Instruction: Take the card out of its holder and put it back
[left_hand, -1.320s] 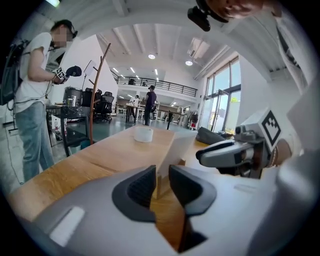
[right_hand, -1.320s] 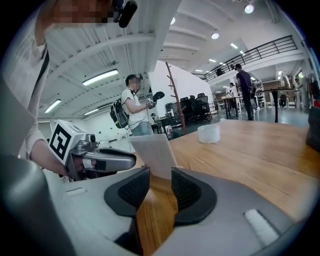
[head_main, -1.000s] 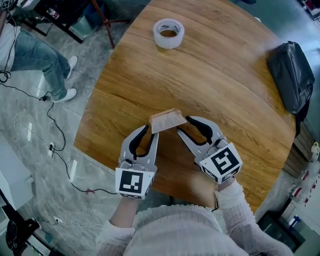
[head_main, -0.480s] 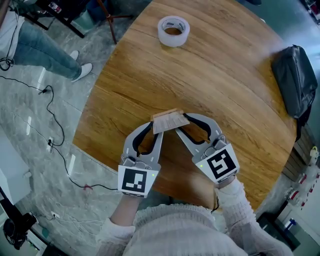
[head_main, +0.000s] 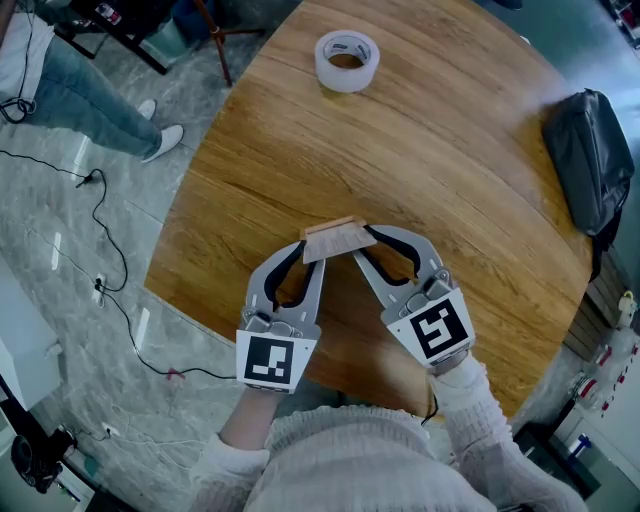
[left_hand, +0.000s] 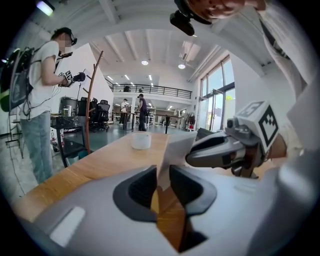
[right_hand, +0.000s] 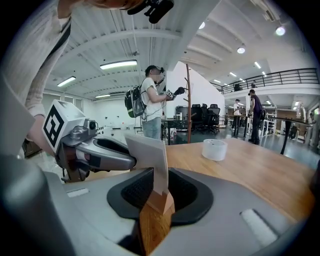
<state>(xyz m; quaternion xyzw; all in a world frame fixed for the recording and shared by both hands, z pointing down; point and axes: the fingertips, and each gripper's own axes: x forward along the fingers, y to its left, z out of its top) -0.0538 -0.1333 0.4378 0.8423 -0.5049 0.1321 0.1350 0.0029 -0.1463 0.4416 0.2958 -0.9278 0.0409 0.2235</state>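
A pale card (head_main: 335, 240) stands upright above the wooden table's near edge, between my two grippers. In the right gripper view the card (right_hand: 149, 157) sits in a small wooden holder (right_hand: 160, 202). My right gripper (head_main: 361, 244) (right_hand: 158, 216) has that holder between its jaws, which are closing, and the pads touch its sides. My left gripper (head_main: 312, 262) (left_hand: 162, 184) is shut on the card's (left_hand: 172, 152) lower left edge. Each gripper shows in the other's view: the right gripper (left_hand: 195, 157) and the left gripper (right_hand: 130, 161).
A roll of clear tape (head_main: 347, 61) lies at the far side of the round table (head_main: 450, 180). A black bag (head_main: 588, 155) rests at its right edge. A person's legs (head_main: 75, 100) and a cable (head_main: 110, 270) are on the floor to the left.
The right gripper has edged in on the card's right end and its jaws have narrowed a little. The left gripper and the card have stayed put.
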